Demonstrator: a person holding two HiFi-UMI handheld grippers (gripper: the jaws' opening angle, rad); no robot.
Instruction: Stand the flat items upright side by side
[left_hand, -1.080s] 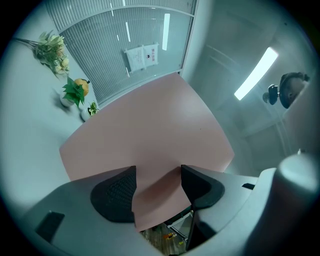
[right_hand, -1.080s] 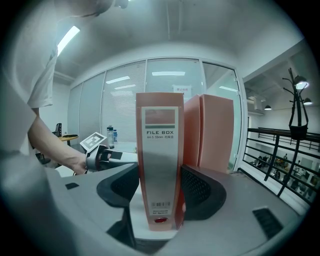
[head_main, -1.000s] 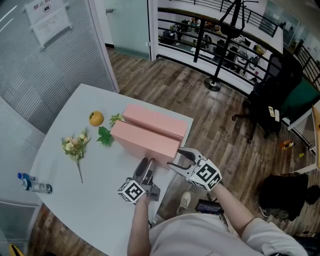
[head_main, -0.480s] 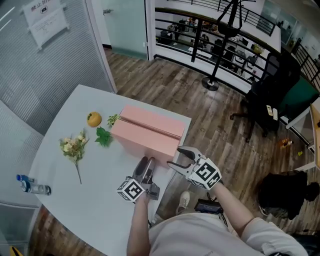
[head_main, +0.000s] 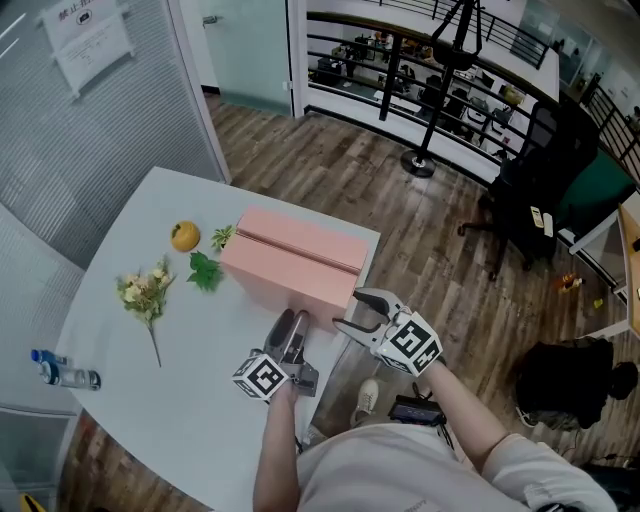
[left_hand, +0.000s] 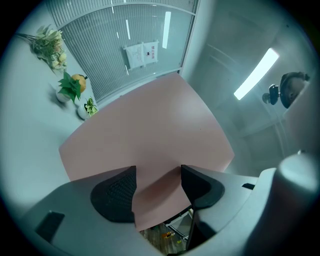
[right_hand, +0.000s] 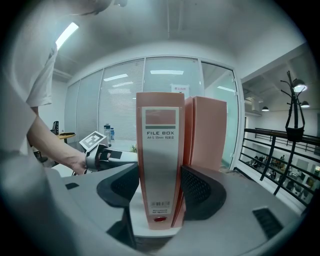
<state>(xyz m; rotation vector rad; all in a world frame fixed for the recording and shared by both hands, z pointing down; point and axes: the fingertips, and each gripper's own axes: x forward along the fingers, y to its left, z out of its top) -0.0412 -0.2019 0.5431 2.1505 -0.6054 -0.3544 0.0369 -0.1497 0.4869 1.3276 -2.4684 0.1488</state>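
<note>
Right gripper view: far file box (right_hand: 207, 132) mostly hidden behind near file box (right_hand: 159, 150); the fine print under its title is too small to read.
Left gripper view: the near box's lower edges are covered by the left gripper (left_hand: 158, 186).
Head view: worktop (head_main: 200, 385) near corner is hidden under the person's arm (head_main: 275, 455) (torso too). Bottle (head_main: 62, 372) label and wall notice (head_main: 88, 35) are illegible.
</note>
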